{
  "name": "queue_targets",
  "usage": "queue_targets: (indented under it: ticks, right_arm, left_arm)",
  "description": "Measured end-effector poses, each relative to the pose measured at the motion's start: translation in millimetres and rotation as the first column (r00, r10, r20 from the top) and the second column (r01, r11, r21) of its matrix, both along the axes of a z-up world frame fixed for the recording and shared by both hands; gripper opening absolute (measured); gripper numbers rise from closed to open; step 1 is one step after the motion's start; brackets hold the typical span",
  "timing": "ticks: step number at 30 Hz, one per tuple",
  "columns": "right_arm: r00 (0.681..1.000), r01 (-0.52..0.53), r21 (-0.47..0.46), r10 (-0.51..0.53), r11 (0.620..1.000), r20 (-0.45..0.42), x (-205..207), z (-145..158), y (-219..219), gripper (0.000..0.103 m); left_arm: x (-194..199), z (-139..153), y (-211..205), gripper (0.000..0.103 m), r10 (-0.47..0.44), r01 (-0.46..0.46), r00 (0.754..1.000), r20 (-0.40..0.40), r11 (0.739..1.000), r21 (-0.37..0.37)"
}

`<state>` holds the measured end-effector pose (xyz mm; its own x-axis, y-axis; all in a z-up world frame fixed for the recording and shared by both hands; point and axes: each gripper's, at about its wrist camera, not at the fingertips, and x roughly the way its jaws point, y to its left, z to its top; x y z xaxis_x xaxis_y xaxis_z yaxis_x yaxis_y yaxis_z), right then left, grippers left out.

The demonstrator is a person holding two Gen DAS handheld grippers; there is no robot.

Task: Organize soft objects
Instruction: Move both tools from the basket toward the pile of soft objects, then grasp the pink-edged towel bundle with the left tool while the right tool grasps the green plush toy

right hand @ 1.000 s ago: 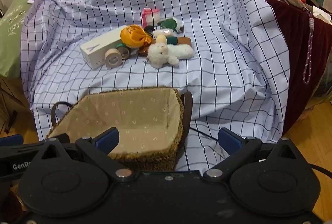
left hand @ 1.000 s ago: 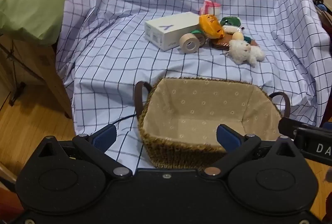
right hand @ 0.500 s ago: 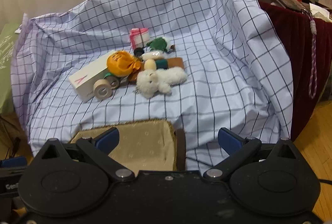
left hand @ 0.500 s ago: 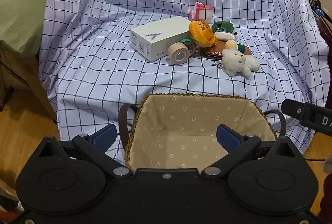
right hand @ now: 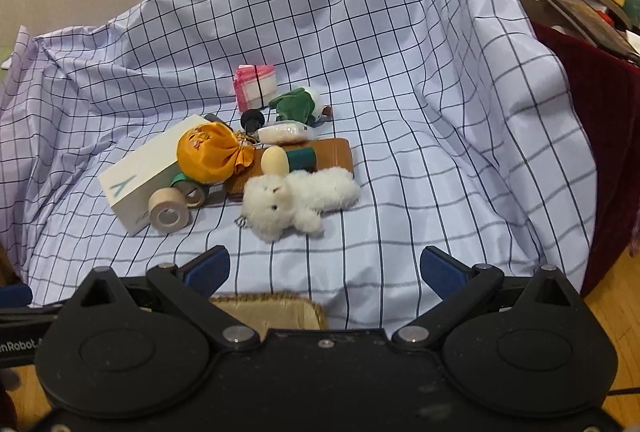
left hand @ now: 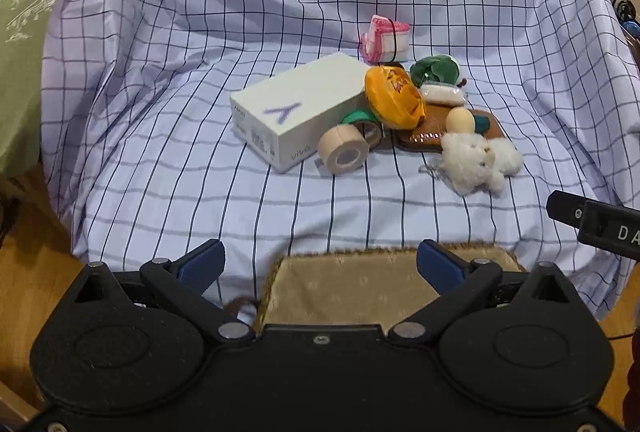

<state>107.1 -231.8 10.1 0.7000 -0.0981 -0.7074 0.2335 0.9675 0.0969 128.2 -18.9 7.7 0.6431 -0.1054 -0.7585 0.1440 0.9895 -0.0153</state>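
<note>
The white plush lies on the checked cloth beside the orange pouch, box and tape. My left gripper and right gripper, both spread and empty, hover level above the basket.

The basket (lined, woven rim) is mostly hidden behind both gripper bodies.

Checked cloth under clustered toys
</note>
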Motion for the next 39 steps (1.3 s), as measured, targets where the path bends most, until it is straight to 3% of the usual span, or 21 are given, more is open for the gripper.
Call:
queue_targets:
  ticks: [13, 23, 30, 39]
  right_arm:
    - [1.000, -0.027, -0.034, 0.028, 0.999, 0.009, 90, -3, -10, 0.102]
    - [0.995, -0.099, -0.081, 0.100, 0.992, 0.014, 181, -7, -15, 0.102]
    - [0.990, -0.142, -0.059, 0.141, 0.988, -0.025, 242, -23, -27, 0.102]
    - [0.976, -0.215, -0.082, 0.211, 0.973, -0.059, 297, -44, -33, 0.102]
  left_arm:
    - [75, 10, -2, 0.099, -0.028, 0.026, 0.998, 0.051, 0.999, 0.038]
    - [141, 17, -12, 0.099, -0.075, 0.073, 0.996, 0.050, 0.997, 0.039]
    - [196, 24, -23, 0.099, -0.087, 0.086, 0.996, 0.028, 0.996, 0.030]
    - [259, 24, -53, 0.099, -0.124, 0.122, 0.992, 0.024, 0.990, 0.076]
